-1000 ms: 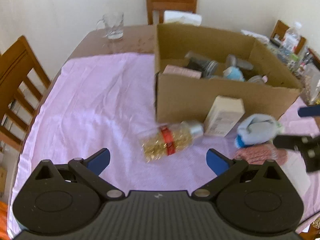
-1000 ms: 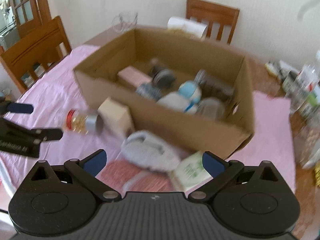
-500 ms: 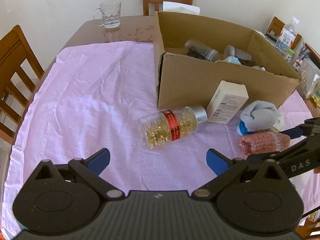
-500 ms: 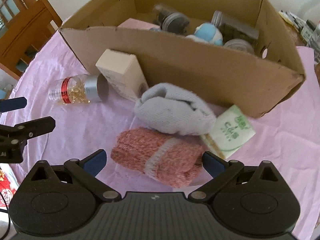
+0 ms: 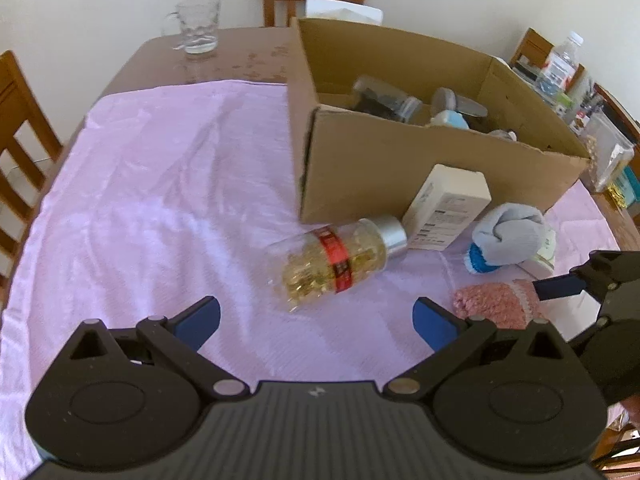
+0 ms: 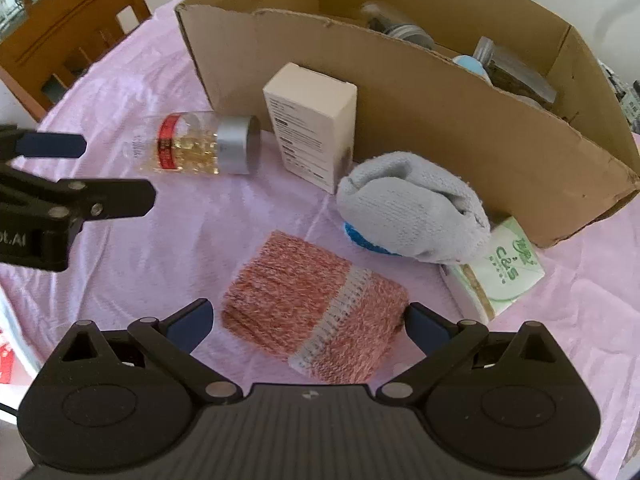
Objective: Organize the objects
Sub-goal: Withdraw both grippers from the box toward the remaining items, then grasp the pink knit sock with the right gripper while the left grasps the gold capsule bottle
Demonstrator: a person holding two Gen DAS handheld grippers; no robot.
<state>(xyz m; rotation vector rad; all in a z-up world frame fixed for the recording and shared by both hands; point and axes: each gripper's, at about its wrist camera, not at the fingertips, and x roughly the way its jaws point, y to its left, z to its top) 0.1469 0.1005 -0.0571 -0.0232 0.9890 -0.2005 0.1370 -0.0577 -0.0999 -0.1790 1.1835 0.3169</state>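
Facing you across the pink cloth (image 5: 160, 184), the cardboard box (image 6: 420, 92) is the largest thing here and, by my reading, the place everything loose belongs. Along its near wall lie the remaining items: a white carton (image 6: 312, 124) leaning on the cardboard, a grey rolled sock (image 6: 412, 204), a clear capsule bottle (image 6: 196, 148) on its side, a green tissue pack (image 6: 504, 268), and the pink knitted piece (image 6: 312, 308).

That knitted piece is what your next move hinges on. It lies flat on the cloth directly ahead of your right gripper (image 6: 308, 324), between its spread jaws and close to both fingertips, apart from the sock. Its long axis runs slantwise across the opening, the pale stripe toward your right finger. Your right hand is plainly the nearer one.

Your left gripper (image 5: 316, 316) also has its jaws wide apart, holding nothing; the bottle lies just ahead of it, silver cap pointing toward the box, its length slanted across that opening.
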